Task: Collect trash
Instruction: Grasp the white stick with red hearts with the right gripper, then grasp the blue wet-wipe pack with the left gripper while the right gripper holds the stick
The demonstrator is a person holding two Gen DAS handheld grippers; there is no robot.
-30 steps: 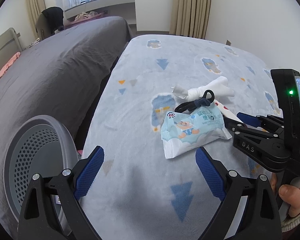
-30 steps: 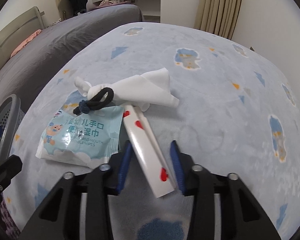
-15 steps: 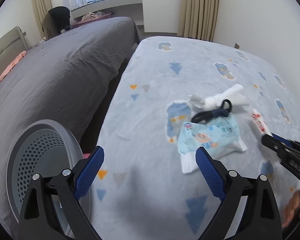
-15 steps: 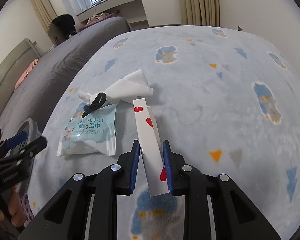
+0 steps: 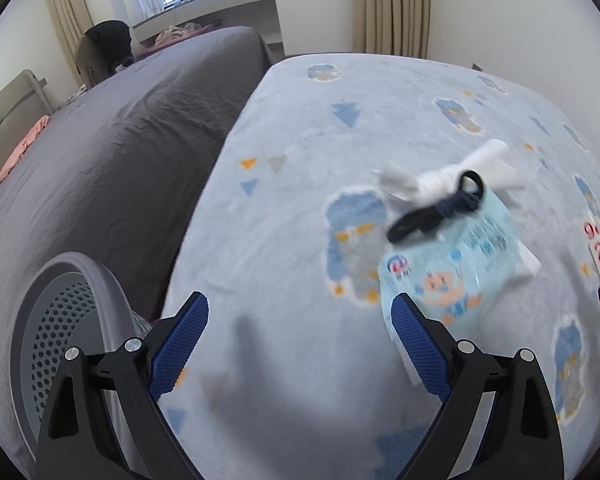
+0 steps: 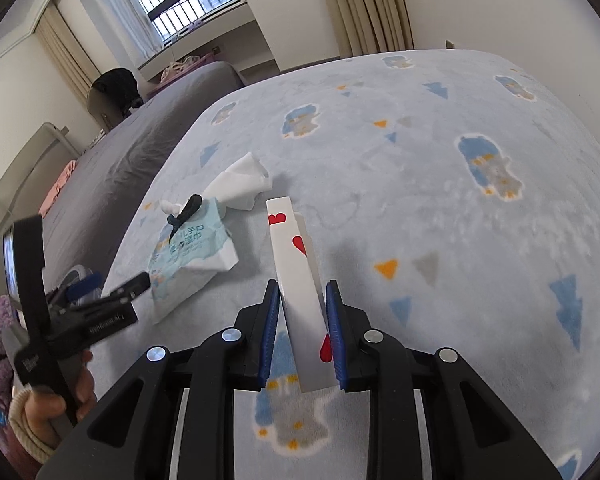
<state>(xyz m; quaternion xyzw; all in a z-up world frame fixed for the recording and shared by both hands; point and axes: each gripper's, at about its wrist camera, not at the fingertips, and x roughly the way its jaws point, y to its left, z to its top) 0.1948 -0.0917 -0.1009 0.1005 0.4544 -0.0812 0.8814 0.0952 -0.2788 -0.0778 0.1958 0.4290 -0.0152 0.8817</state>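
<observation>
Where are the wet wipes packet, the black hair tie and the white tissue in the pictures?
wet wipes packet (image 5: pixel 456 272): left wrist view, on its printed front.
black hair tie (image 5: pixel 436 210): left wrist view, on the middle of its loop.
white tissue (image 6: pixel 240 180): right wrist view, on its crumpled wide end.

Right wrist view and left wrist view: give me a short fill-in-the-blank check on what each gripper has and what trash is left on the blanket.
1. The right gripper is shut on a white wrapper printed with red ____.
2. The left gripper is ____, with nothing between its pads.
3. A black hair tie lies partly on the wipes pack and partly on the white ____.
4. The grey perforated ____ stands beside the blanket.

Missing words: hearts; open; tissue; bin
</observation>
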